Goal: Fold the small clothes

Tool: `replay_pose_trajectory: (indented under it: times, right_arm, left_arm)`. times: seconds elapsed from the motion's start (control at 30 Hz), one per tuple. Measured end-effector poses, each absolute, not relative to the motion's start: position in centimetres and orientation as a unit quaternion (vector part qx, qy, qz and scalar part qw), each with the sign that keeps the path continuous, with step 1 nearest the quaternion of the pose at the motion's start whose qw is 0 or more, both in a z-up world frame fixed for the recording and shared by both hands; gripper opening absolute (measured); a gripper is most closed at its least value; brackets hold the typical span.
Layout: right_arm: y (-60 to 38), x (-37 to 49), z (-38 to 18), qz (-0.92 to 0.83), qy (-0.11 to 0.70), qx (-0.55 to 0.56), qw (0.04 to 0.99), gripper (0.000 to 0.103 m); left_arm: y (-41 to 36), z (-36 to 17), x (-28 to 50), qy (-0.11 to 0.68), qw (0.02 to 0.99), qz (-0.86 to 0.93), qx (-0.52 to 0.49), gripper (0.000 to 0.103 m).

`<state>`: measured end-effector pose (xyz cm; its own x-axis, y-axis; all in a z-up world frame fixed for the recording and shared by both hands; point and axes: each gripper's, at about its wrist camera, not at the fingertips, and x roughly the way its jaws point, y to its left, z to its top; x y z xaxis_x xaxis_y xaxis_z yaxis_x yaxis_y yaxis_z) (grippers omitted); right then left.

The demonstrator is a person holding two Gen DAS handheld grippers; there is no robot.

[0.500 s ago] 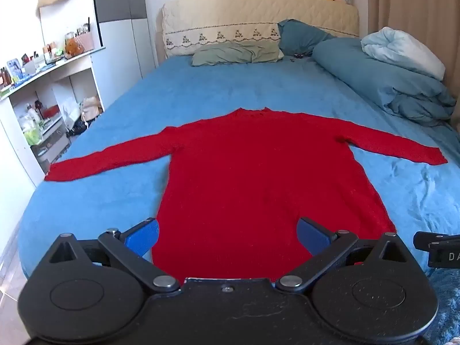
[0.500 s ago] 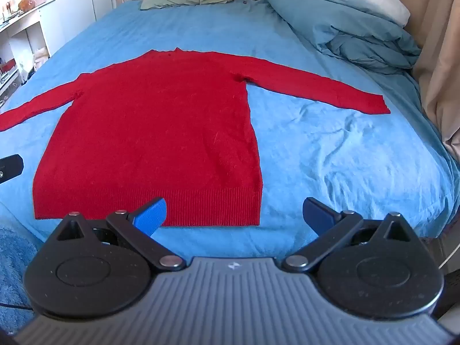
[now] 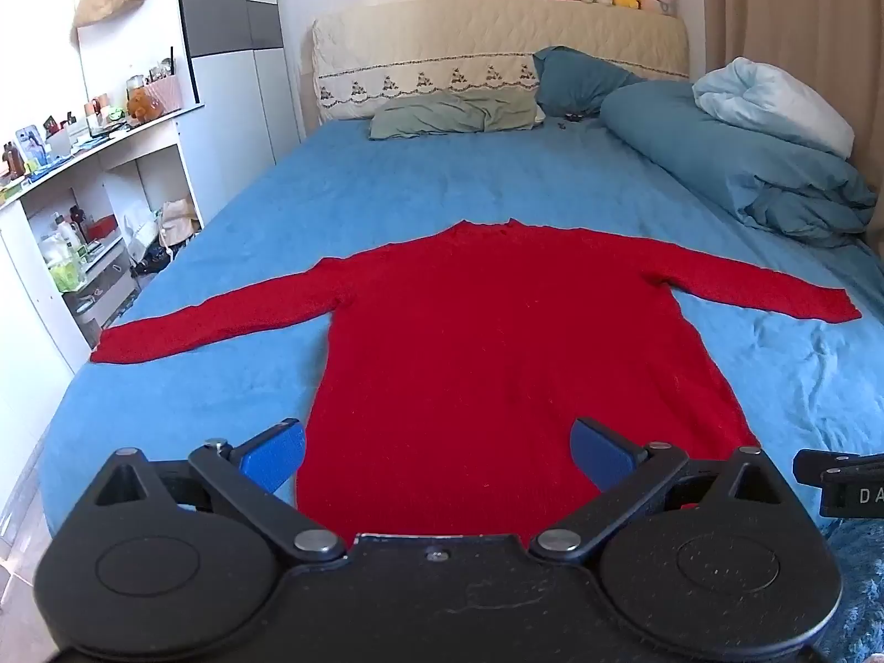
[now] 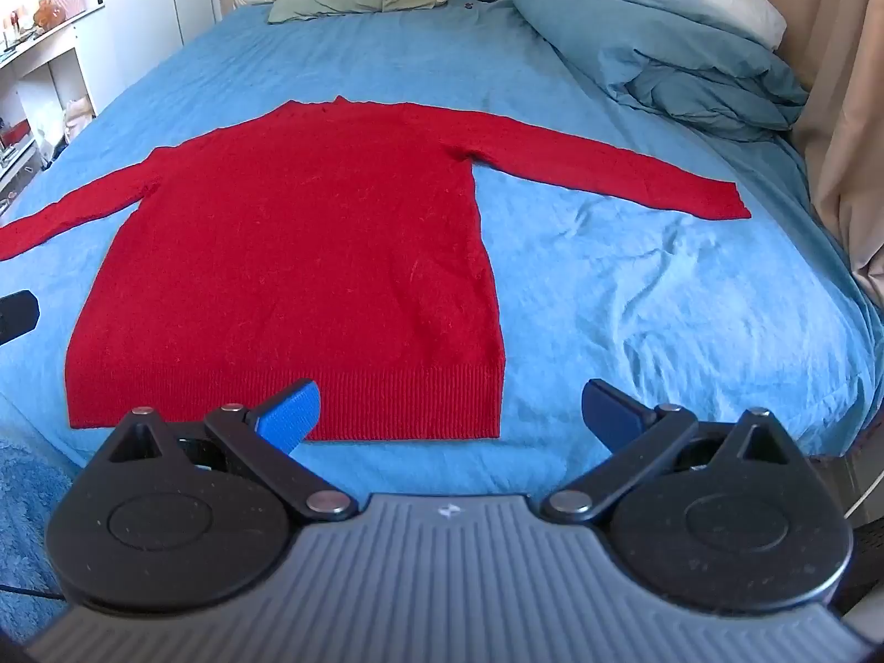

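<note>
A red long-sleeved sweater (image 3: pixel 497 342) lies flat on the blue bed sheet (image 3: pixel 221 387), hem towards me, both sleeves spread out sideways. It also shows in the right wrist view (image 4: pixel 298 254). My left gripper (image 3: pixel 436 456) is open and empty, held above the hem near its middle. My right gripper (image 4: pixel 450 414) is open and empty, held above the hem's right corner. Part of the right gripper shows at the right edge of the left wrist view (image 3: pixel 840 478).
A rolled blue duvet (image 3: pixel 746 177) with a white blanket lies along the bed's right side. Pillows (image 3: pixel 453 119) and a cream headboard are at the far end. White shelves (image 3: pixel 83 232) with clutter stand left of the bed. A beige curtain (image 4: pixel 845 110) hangs right.
Both grippers have shifted slightly; the sweater lies as before and both grippers stay open.
</note>
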<state>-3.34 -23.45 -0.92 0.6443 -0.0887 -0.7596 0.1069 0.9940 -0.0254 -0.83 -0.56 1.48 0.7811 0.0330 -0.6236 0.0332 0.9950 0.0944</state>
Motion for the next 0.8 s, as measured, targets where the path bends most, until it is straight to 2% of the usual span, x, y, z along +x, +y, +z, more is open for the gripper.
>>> replay_pose_trajectory:
  times: [0.8]
  right_arm:
    - [-23.04, -2.91, -0.77, -0.049, 0.418, 0.008, 0.907, 0.103]
  left_arm:
    - [-0.61, 0.56, -0.69, 0.330, 0.943, 0.002, 0.050, 0.103]
